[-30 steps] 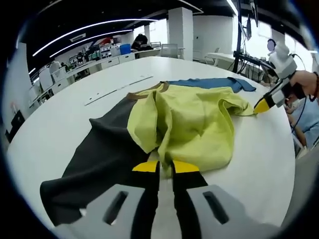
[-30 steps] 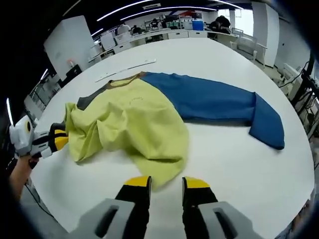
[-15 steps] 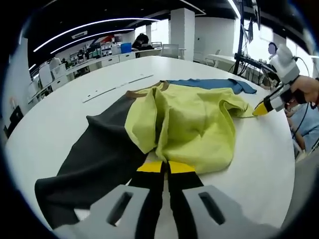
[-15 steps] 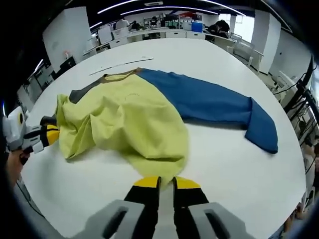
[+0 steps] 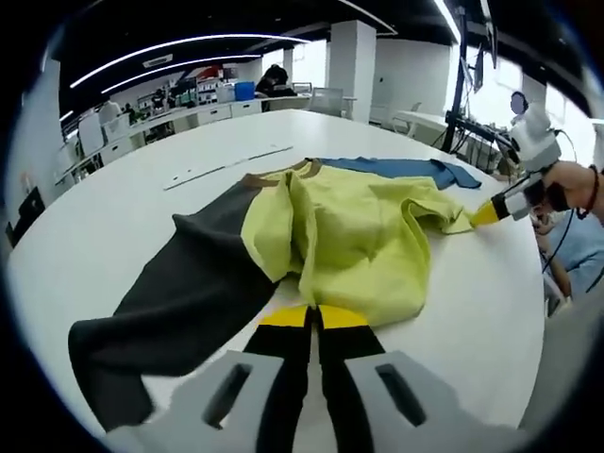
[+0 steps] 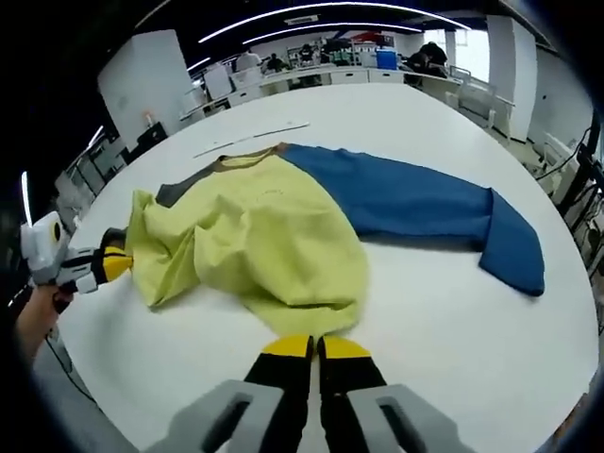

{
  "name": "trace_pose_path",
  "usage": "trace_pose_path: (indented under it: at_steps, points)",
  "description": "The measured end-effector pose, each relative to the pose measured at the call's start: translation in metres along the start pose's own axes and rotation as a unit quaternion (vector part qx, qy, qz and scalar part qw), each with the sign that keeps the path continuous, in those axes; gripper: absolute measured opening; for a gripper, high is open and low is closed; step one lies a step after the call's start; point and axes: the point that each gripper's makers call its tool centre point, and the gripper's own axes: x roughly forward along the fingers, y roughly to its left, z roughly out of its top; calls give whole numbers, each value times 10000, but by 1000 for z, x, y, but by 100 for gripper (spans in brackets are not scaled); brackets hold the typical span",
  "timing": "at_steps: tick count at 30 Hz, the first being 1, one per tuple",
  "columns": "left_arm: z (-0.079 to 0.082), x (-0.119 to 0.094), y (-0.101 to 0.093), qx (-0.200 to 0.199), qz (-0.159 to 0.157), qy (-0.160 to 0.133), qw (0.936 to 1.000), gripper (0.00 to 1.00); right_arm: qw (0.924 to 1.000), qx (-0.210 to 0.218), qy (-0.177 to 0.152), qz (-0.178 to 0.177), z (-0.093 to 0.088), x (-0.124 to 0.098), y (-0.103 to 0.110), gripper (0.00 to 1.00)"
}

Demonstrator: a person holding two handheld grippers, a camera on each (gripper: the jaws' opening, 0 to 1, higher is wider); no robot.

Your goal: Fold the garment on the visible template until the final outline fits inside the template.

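A long-sleeved garment lies rumpled on the white table [image 5: 113,208], its yellow-green body [image 5: 359,236] bunched in the middle. One dark grey sleeve [image 5: 179,293] stretches toward my left gripper, and the blue sleeve [image 6: 425,203] lies flat at the far side. My left gripper [image 5: 311,316] is shut on the yellow hem at one corner; it also shows as the left gripper [image 6: 118,266] in the right gripper view. The right gripper [image 6: 316,346] is shut on the opposite hem edge, and appears as the right gripper [image 5: 481,215] in the left gripper view.
A thin pale strip [image 6: 250,139] lies on the table beyond the collar. The table's curved edge [image 6: 528,377] runs close behind both grippers. A person's hand [image 5: 571,179] holds the right gripper. Desks, chairs and a pillar [image 5: 354,61] stand in the background.
Both pairs of jaws, open a second ago, have closed onto the yellow hem. Since half a second ago the cloth has hardly moved; the views have shifted slightly.
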Motion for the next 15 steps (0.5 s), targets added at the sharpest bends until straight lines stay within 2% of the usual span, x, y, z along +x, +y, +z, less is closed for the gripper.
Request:
trace_pose_path:
  at_steps: [8,15]
  points:
    - [7,-28,-18,57,-52,-88,9999,0,9986,-236,-60,479,3,-25,2,0]
    - [10,-49,-27,-91,-94,-205,9997,0,9972,-384,-85,633,-1,-42,3,0]
